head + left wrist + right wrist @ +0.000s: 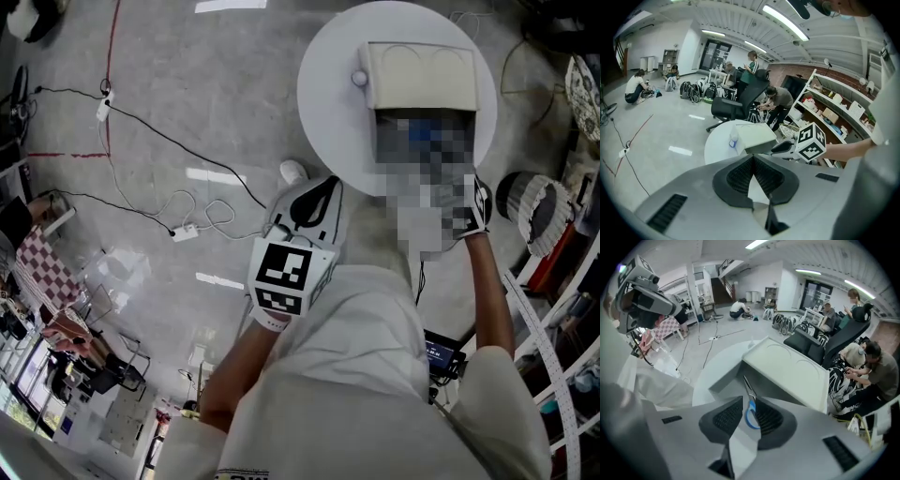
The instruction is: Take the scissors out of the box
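My right gripper [749, 401] is shut on a pair of blue-handled scissors [749, 412], whose metal blades point up and away over the open box. The cream box [787, 373] stands on a round white table [328, 94] with its lid [422, 75] tipped back. In the head view a mosaic patch hides the inside of the box, and my right gripper [478, 204] sits at its near right corner. My left gripper [314, 202] hangs at the table's near left edge, short of the box [753, 136], shut with nothing between its jaws [752, 157].
A small bottle [359, 78] stands on the table beside the box's left side. Cables and a power strip [185, 232] lie on the floor to the left. A black office chair [736, 105], shelves [843, 108] and several people are beyond the table.
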Motion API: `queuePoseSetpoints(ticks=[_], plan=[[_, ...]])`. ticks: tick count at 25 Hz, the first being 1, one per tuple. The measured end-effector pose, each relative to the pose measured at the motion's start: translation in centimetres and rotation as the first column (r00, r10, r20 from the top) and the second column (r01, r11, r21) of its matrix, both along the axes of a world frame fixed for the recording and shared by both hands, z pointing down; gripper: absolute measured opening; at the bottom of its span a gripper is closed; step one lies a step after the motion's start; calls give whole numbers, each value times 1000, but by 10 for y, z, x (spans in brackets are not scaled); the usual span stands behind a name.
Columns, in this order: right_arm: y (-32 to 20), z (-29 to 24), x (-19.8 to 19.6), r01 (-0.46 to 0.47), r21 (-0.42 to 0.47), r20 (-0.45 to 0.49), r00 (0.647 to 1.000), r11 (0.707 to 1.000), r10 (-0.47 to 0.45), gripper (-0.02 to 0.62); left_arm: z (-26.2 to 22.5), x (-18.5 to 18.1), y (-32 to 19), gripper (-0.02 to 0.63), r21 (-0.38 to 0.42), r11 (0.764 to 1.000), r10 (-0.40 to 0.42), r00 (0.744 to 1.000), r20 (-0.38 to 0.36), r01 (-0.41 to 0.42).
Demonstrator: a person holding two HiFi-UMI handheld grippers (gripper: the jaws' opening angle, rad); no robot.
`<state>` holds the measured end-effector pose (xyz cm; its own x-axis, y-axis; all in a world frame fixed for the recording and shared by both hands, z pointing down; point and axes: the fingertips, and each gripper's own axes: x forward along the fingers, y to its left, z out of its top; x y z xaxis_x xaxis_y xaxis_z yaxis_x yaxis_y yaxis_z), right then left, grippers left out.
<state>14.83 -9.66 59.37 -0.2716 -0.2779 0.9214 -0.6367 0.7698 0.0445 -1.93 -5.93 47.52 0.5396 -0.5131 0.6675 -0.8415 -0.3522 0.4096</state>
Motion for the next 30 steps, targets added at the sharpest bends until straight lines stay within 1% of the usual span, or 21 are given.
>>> queuePoseSetpoints(ticks=[4, 8, 12, 19, 25, 30], plan=[[-3, 20, 9, 70, -15, -62, 996, 997, -71, 135, 12, 5, -2, 11, -13, 1000, -4, 1000, 2, 4], [-3, 42, 15, 120, -54, -107, 986, 991, -125, 135, 20, 6, -1, 11, -29, 999, -13, 1000, 6, 13], [-3, 59, 23, 146, -112, -147, 976, 983, -161, 140, 26, 7, -1, 11, -42, 999, -22, 1000, 7, 22], [-5, 82, 31, 197, -166, -201, 953, 966, -229, 140, 41, 9, -4, 11, -68, 997, -29, 1000, 4, 29], [-7, 90, 31, 202, -192, -207, 948, 960, -241, 141, 46, 14, -3, 11, -77, 997, -30, 999, -9, 30], [-6, 90, 31, 216, -183, -218, 942, 959, -254, 144, 45, 17, -1, 11, -77, 997, -19, 1000, -9, 19]])
